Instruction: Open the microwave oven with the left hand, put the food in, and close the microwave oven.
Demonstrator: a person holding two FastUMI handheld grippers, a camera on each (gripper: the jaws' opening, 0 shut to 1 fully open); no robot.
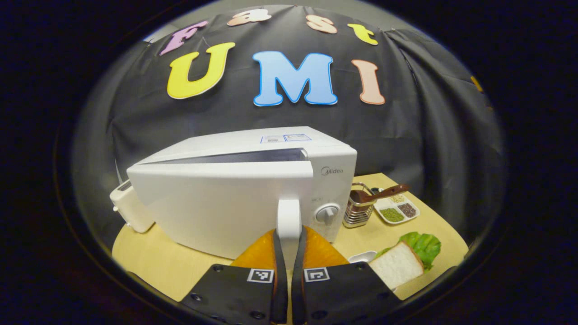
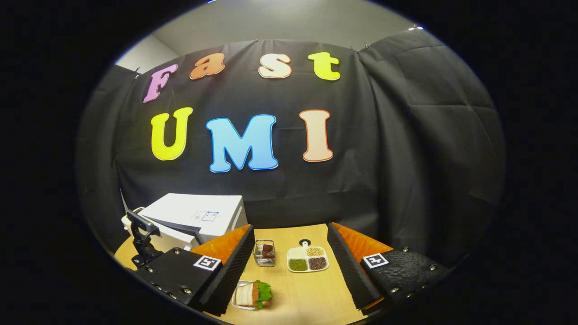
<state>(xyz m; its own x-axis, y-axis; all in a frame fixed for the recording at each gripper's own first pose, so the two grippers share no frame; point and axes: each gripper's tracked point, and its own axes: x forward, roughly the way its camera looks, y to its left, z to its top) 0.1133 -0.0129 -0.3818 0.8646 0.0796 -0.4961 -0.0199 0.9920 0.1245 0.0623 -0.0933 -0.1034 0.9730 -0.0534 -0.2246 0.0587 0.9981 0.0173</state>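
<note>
Door-opening step: left gripper (image 1: pixel 289 253) clamped on the microwave (image 1: pixel 253 189) door handle (image 1: pixel 289 219), door ajar; right gripper (image 2: pixel 289 266) spread wide above the sandwich (image 2: pixel 253 294), which it likely grasps next.

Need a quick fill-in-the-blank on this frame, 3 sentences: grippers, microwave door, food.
1. The left hand-held gripper is shut on the door's white ____.
2. The microwave door is partly ____.
3. The right hand-held gripper is ____, with the sandwich on the table below it.

Missing words: handle; open; open
</note>
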